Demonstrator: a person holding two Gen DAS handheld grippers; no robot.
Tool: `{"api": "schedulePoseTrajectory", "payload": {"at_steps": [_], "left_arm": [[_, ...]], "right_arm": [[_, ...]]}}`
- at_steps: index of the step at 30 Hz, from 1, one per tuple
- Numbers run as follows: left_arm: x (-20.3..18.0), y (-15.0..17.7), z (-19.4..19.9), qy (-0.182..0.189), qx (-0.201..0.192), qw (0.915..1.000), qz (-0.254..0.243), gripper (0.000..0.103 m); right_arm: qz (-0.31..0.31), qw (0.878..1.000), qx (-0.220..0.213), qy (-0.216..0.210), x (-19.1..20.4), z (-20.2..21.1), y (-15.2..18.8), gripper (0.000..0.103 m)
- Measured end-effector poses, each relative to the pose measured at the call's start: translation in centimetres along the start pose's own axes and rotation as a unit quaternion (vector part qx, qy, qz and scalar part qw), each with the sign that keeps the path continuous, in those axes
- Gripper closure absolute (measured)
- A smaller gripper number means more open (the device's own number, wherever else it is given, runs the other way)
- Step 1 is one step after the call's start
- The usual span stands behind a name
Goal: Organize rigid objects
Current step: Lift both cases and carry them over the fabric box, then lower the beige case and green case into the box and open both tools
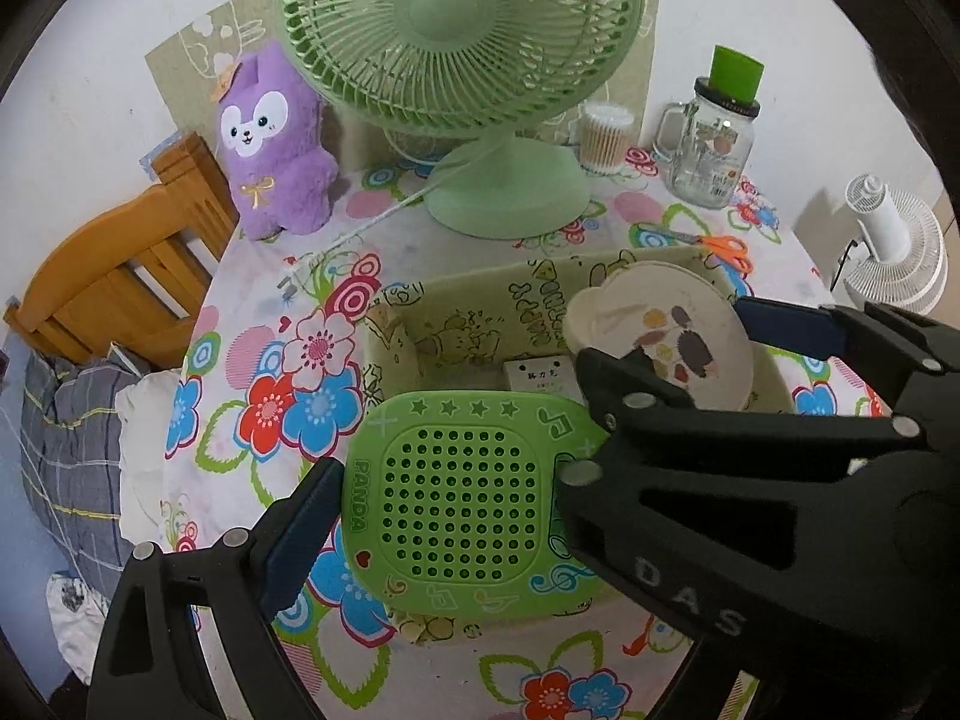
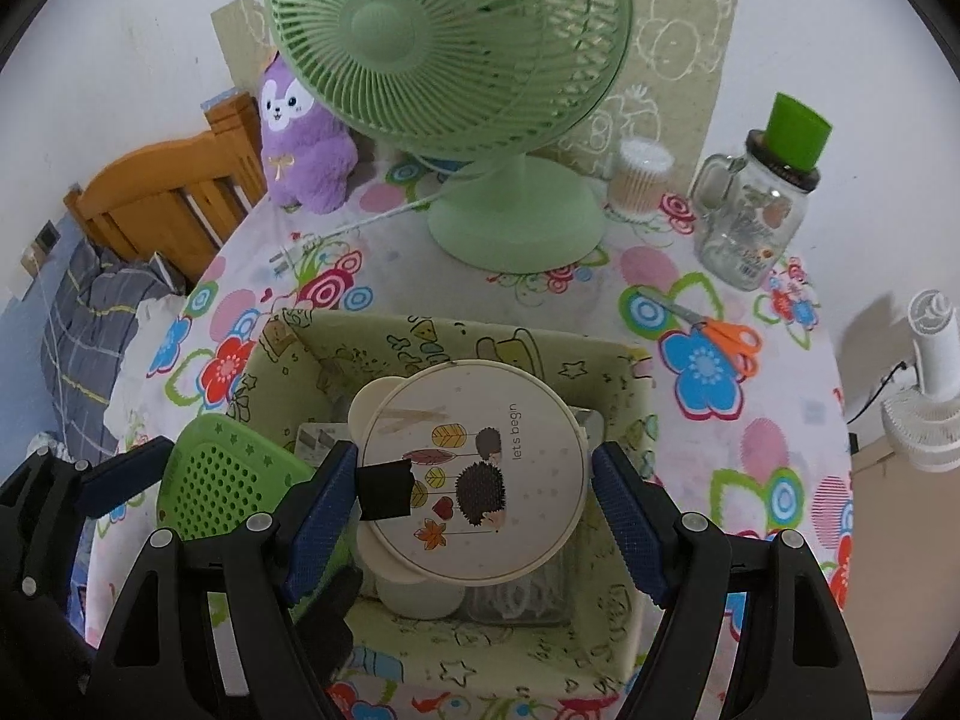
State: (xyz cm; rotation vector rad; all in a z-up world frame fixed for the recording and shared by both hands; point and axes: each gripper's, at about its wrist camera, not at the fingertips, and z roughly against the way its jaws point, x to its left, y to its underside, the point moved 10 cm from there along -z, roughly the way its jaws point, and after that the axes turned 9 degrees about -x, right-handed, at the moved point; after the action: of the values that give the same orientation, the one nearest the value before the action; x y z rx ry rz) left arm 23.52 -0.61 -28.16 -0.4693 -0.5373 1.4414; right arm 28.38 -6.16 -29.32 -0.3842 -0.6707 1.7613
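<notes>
Both over fabric bin: green panel, round lid gripped edgewise.

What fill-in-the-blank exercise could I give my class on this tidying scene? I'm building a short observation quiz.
1. The right gripper grips a round lid printed with a ____.
2. The left gripper holds a green perforated panel lettered ____.
3. Both items hang over the open fabric ____.
4. The scissors on the tablecloth have ____ handles.

Missing words: hedgehog; PANDA; box; orange
</notes>
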Motion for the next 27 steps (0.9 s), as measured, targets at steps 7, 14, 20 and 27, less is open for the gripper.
{"api": "schedulePoseTrajectory", "payload": {"at_steps": [7, 14, 20, 27], "left_arm": [[0.7, 0.3, -0.7, -0.002, 0.011, 0.9999, 0.012, 0.008], [1.2, 0.6, -0.9, -0.003, 0.015, 0.9998, 0.012, 0.008], [1.3, 0.5, -1.0, 0.001, 0.013, 0.9999, 0.011, 0.008], [0.0, -0.3, -0.8, 0.019, 0.005, 0.9998, 0.002, 0.008]], "right_arm": [[-0.014, 1.000, 0.010, -0.019, 0.7, -1.3, 0.4, 0.022], [-0.029, 0.999, 0.018, -0.025, 1.0, -2.1, 0.7, 0.022], [-0.030, 0.999, 0.015, -0.022, 0.9, -2.0, 0.6, 0.021], [-0.029, 1.000, -0.005, 0.011, -0.8, -0.1, 0.4, 0.021]]}}
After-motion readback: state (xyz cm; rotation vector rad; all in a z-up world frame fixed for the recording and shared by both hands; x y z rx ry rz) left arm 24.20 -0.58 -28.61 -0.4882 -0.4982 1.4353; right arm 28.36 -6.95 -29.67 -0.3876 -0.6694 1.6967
